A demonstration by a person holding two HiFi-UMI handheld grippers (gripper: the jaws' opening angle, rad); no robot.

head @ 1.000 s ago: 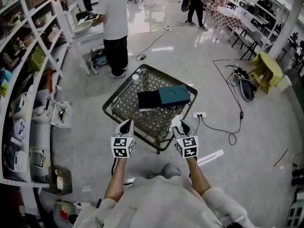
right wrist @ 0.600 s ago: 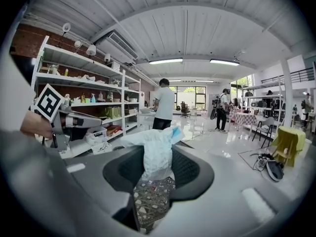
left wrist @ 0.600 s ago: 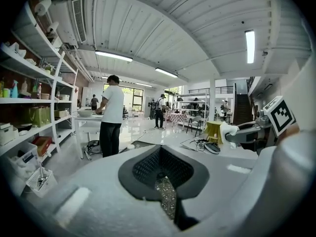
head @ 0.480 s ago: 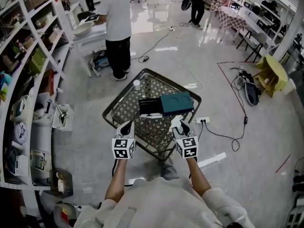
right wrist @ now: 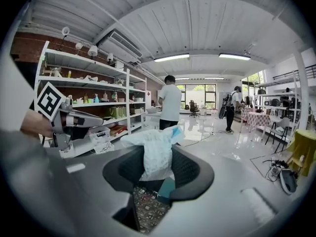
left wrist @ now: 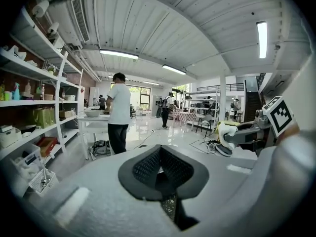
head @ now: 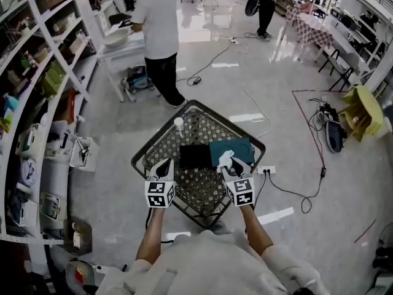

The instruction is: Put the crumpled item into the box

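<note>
Crumpled item (right wrist: 157, 154) remained clamped in the right claw (right wrist: 159, 177); the left claw (left wrist: 159, 168) was together and empty. Both had advanced over the near edge of the mesh counter (head: 158, 143), toward the dark box (head: 194, 156). Judgement: item near the box, deposit still outstanding.

Head view looks steeply down; the other two face the person (left wrist: 118, 112).
</note>
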